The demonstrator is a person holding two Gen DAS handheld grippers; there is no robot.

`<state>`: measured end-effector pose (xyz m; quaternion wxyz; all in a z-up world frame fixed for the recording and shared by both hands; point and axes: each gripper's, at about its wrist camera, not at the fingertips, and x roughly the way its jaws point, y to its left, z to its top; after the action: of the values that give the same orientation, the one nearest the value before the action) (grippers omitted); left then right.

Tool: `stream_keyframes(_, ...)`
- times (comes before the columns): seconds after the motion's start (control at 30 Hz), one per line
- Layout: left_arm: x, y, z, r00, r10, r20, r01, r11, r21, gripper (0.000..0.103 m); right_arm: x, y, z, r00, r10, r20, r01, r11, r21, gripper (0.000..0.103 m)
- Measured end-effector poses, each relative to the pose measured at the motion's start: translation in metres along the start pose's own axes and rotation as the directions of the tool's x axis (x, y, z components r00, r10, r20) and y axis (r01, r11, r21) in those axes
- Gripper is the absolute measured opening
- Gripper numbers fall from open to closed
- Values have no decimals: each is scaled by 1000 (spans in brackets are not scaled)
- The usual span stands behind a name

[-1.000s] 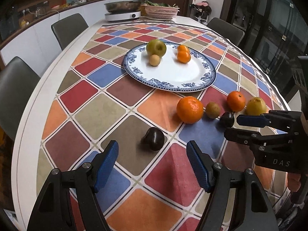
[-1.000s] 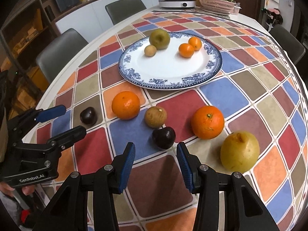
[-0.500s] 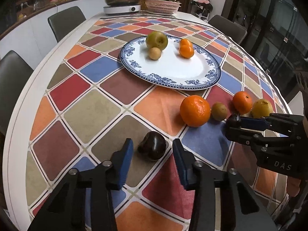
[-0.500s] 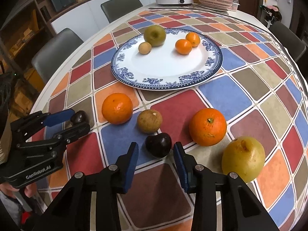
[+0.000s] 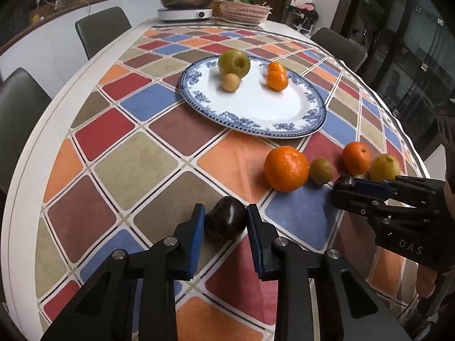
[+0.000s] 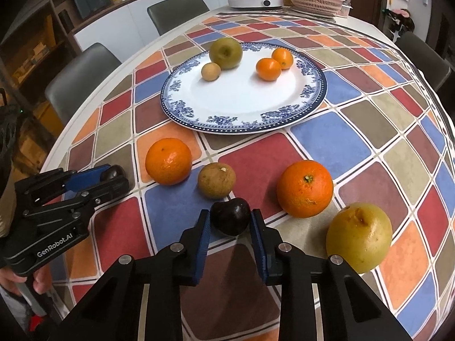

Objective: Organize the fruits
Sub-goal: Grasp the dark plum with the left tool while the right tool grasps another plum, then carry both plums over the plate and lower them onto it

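My left gripper (image 5: 224,221) is shut on a dark plum (image 5: 226,221) that rests on the tablecloth. My right gripper (image 6: 230,221) is shut on a second dark plum (image 6: 231,219), also on the cloth. A blue-rimmed white plate (image 5: 256,113) holds a green apple (image 5: 234,63), a small tan fruit (image 5: 230,82) and two small oranges (image 5: 276,79). On the cloth near the plate lie an orange (image 6: 168,161), a brown kiwi-like fruit (image 6: 216,180), another orange (image 6: 304,188) and a yellow pear (image 6: 359,237).
The chequered tablecloth (image 5: 122,164) covers a white table. At the far end stand a cooker with a metal pan (image 5: 184,5) and a pink basket (image 5: 241,12). Grey chairs (image 5: 102,31) stand around the table.
Both grippers moved forward and closed: the left one around the left plum, the right one around the right plum. The other fruits have not moved.
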<state>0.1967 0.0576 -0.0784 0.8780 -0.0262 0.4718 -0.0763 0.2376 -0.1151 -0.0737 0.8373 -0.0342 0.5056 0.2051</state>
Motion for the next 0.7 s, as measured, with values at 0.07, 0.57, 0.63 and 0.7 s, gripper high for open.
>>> stream_keyframes(0.07, -9, -4, 0, 1000, 2, 20, -2, 1000, 12, 30, -6, 0, -1, 1000, 6, 13, -6, 1000, 5, 29)
stream_keyframes(0.57, -80, -33, 11, 983, -52, 174, 43, 998, 55, 30, -77, 13, 1, 983, 78, 168, -73, 997, -33, 29)
stream_keyframes(0.63, -90, -37, 15, 979, -59, 195, 47, 997, 65, 30, -86, 14, 2, 978, 84, 192, -78, 996, -39, 29)
stream_keyframes(0.7, -96, -41, 17, 975, -62, 211, 46, 996, 76, 30, -95, 15, 3, 973, 90, 213, -83, 996, -43, 29)
